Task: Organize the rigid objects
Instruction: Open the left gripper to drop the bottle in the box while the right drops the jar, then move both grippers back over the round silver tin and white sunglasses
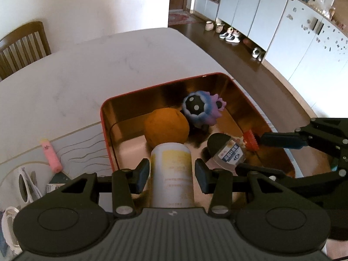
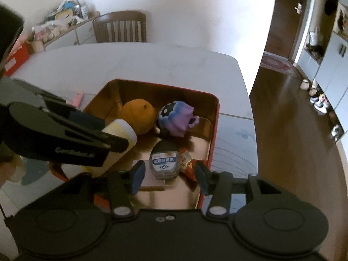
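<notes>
Gold-lined tin is taking the rigid things, both grippers working over it.

White bottle is sitting between the left gripper pads, jaws partly closed around it with its top hanging over the tin's near edge, at 6 o'clock from the orange, likely on its way in. Right gripper is hovering with jaws standing about half open and clear on both sides of the small jar, which is lying on the tin floor, apparently let go. Purple toy is lying at 12 o'clock from the jar. Pink tube is waiting on the tabletop, at 9 o'clock from the tin.
</notes>
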